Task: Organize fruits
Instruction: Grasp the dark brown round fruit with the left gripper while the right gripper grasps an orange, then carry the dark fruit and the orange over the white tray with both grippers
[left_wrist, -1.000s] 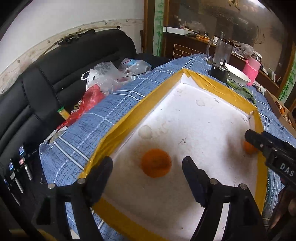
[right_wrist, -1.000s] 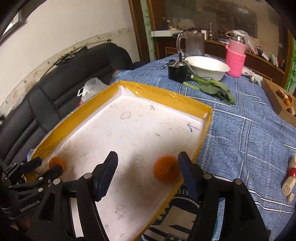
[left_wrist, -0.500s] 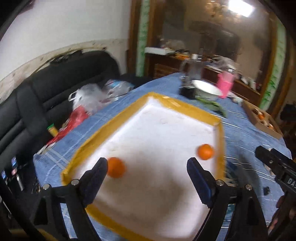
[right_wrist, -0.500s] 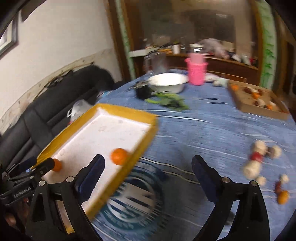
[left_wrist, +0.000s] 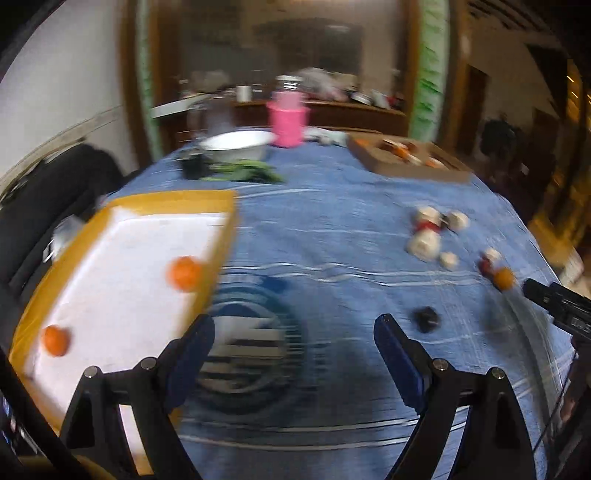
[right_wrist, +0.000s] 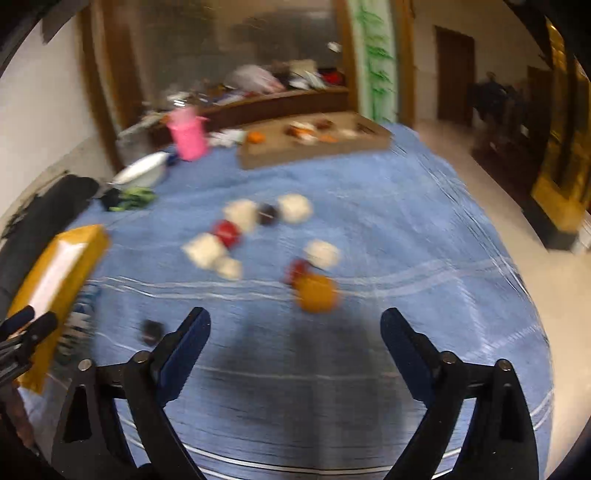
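Both frames were smeared by motion. In the left wrist view the left gripper (left_wrist: 293, 350) was seen with jaws spread wide and nothing between them, only blue tablecloth (left_wrist: 332, 229) below; the jaws had just been opening, with nothing between them in the frames. Only this view gave the inside of the yellow-rimmed white tray (left_wrist: 48, 273) at the left – two oranges were lying in it, one orange (left_wrist: 184, 272) close to the right rim, the other orange (left_wrist: 55, 340) near the left corner. The right gripper's tip (left_wrist: 554, 301) was caught at the far right edge, just beside a loose orange fruit (left_wrist: 504, 277). In the right wrist view the right gripper (right_wrist: 295, 336) was likewise wide apart and empty; its jaws had opened and then eased in slightly. The same loose orange fruit (right_wrist: 317, 293) sat ahead of it, between the finger lines but clear of them. The tray (right_wrist: 64, 266) showed here only as an outer corner – its contents were hidden. This view gave the loose pile better: white and red pieces (right_wrist: 236, 236) spread mid-table, well apart from the tray. The cardboard box (right_wrist: 314, 146), pink cup (right_wrist: 186, 134) and white bowl (right_wrist: 142, 170) were seen at the far side in both views.
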